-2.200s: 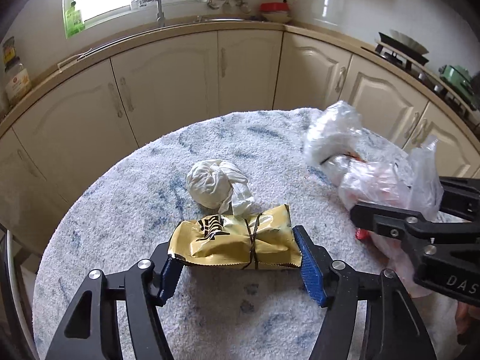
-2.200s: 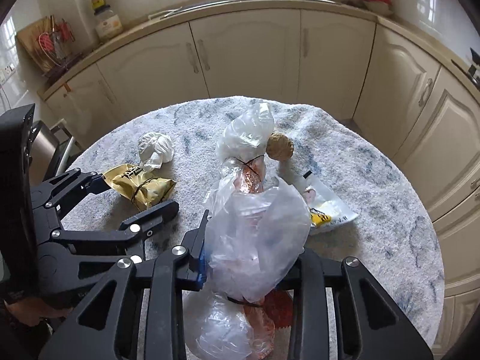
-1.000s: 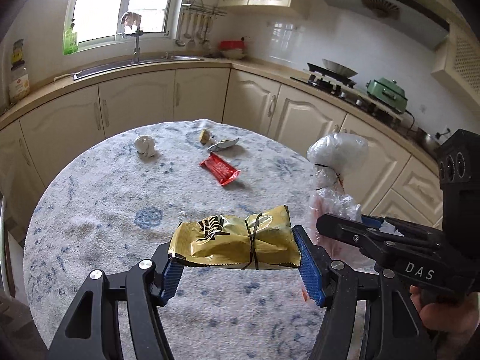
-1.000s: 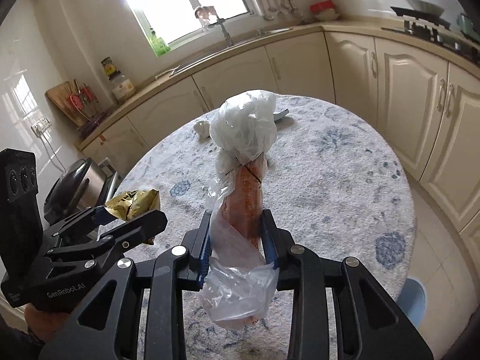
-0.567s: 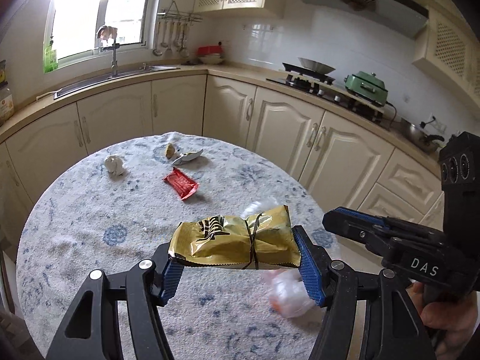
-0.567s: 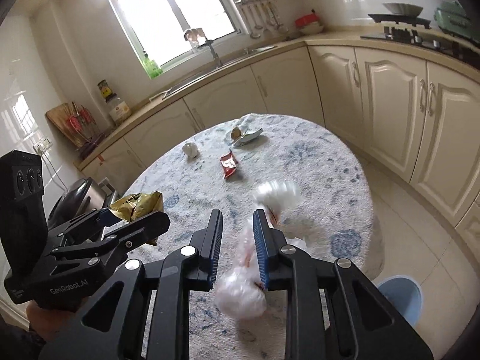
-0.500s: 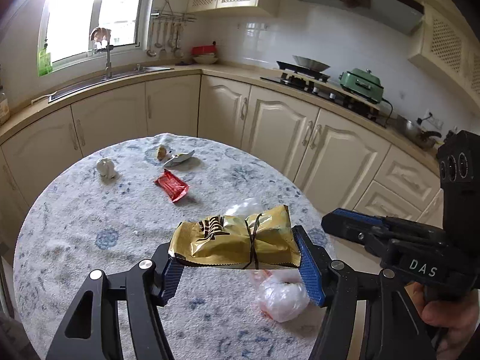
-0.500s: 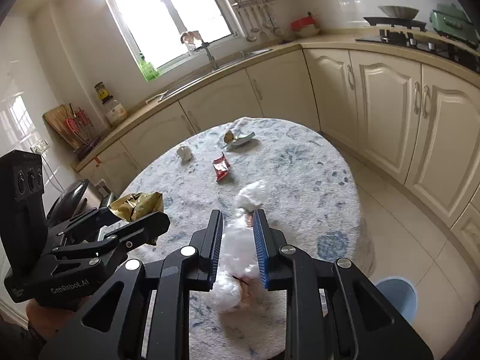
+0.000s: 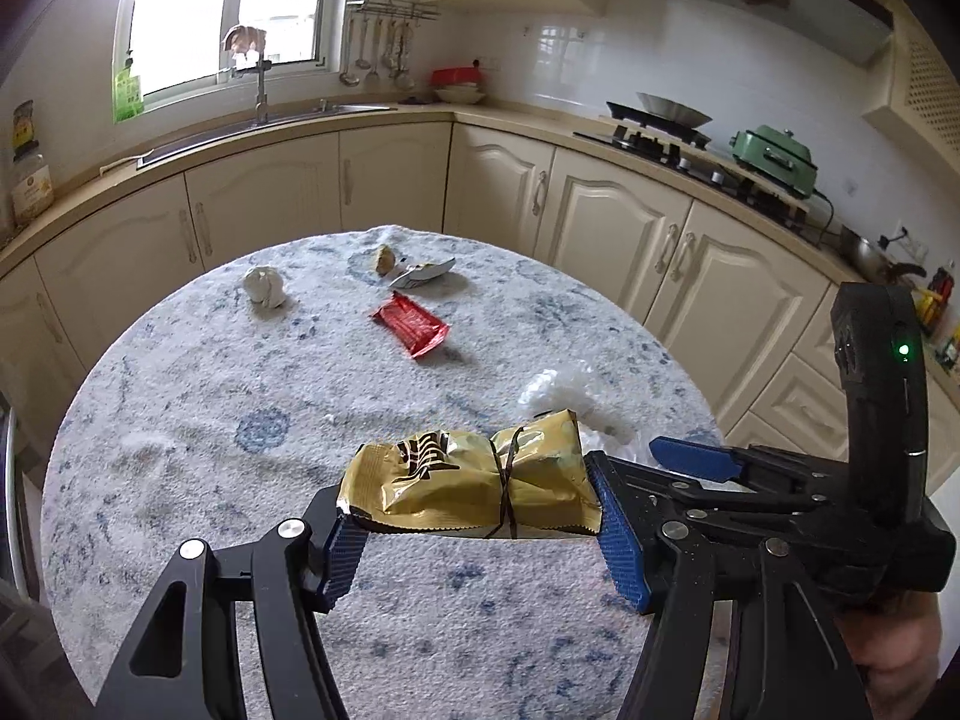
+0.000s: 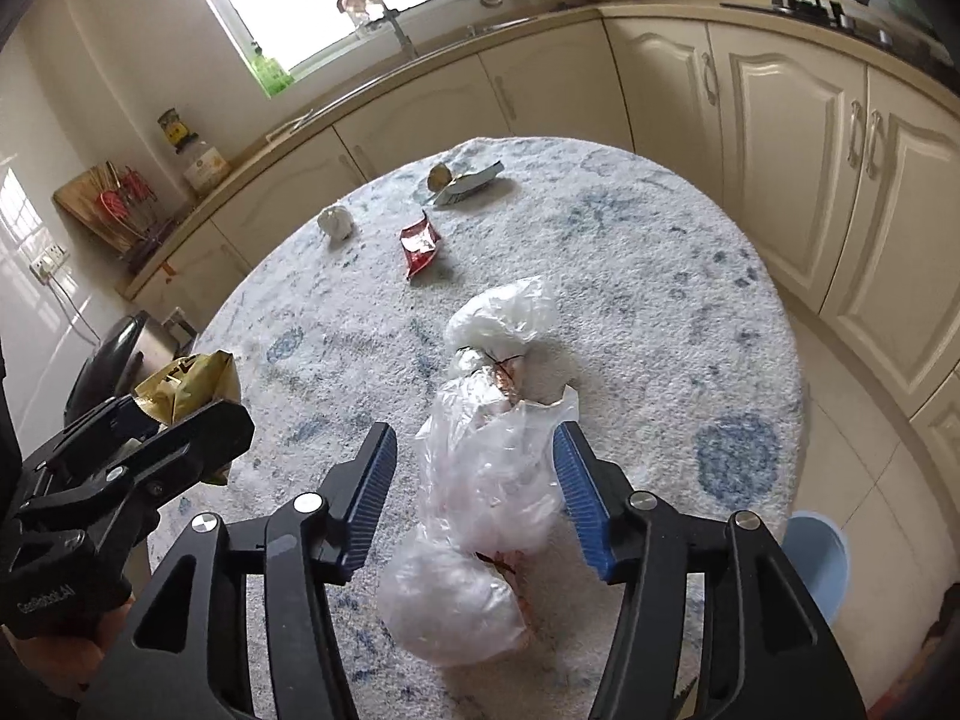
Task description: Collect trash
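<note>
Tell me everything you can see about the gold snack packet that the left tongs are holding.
The gold snack packet is a crinkled, shiny foil wrapper with dark print, folded into a flat bundle and tied around its middle with a thin dark band. It lies crosswise, roughly level, pinched at both ends between the blue pads of the left tongs, which are shut on it. It is held above the table, touching nothing else. The right wrist view shows only its crumpled end.

Legible text, one item: "GenRobot.AI", pale lettering on the black body of the left gripper [image 10: 180, 420], near left in the right wrist view. Gold packet [image 9: 468, 483]: dark printed characters, unreadable. Jar label [image 10: 180, 132] on the far counter: illegible.
</note>
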Available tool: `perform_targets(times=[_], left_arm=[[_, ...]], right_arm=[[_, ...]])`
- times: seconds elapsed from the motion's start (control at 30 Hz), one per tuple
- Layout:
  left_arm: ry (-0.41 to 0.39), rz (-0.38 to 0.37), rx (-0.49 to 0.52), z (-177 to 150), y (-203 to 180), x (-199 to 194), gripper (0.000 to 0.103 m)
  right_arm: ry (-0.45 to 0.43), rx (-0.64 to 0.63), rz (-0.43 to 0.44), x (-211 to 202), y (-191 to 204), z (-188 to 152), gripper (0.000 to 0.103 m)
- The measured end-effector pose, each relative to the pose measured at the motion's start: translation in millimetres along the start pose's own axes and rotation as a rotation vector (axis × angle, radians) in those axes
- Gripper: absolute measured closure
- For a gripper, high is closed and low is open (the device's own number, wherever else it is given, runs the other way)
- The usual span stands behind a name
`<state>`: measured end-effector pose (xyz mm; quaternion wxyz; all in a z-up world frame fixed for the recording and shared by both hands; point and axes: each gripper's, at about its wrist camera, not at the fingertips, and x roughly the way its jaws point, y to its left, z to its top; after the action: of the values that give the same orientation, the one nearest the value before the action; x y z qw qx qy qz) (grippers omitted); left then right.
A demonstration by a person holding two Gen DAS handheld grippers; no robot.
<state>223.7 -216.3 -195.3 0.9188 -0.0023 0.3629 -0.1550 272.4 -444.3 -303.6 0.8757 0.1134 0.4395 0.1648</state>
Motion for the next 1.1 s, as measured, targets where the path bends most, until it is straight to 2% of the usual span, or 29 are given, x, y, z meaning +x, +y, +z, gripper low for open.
perform_targets(times=[0.13, 0.17, 0.2, 0.23, 0.3, 0.47, 0.63, 0.87, 1.1], left_arm=[[0.010, 0.005, -0.015, -4, 11, 1, 0.041], [0.012, 0.003, -0.016, -4, 14, 1, 0.041], [0.012, 0.002, -0.017, -4, 15, 1, 0.041], [0.011, 0.001, -0.016, -4, 16, 1, 0.041], [0.009, -0.002, -0.014, -4, 19, -1, 0.041], [0.003, -0.018, 0.001, -1, 15, -2, 0.041], [-0.003, -0.045, 0.033, 6, -5, 1, 0.041], [-0.008, -0.130, 0.115, 23, -60, 14, 0.041], [0.011, -0.244, 0.218, 36, -135, 39, 0.041]], right_arm=[[0.043, -0.100, -0.116, 23, 19, 0, 0.045], [0.052, -0.139, -0.153, 30, 23, -3, 0.048], [0.053, -0.174, -0.197, 35, 26, -5, 0.059], [0.046, -0.203, -0.229, 37, 29, -8, 0.065], [0.040, -0.184, -0.193, 32, 25, -8, 0.069], [0.000, -0.103, -0.113, 6, 6, -8, 0.070], [-0.072, -0.037, -0.106, -32, -16, -8, 0.070], [-0.168, 0.040, -0.180, -90, -53, -12, 0.070], [-0.226, 0.169, -0.287, -139, -115, -35, 0.070]])
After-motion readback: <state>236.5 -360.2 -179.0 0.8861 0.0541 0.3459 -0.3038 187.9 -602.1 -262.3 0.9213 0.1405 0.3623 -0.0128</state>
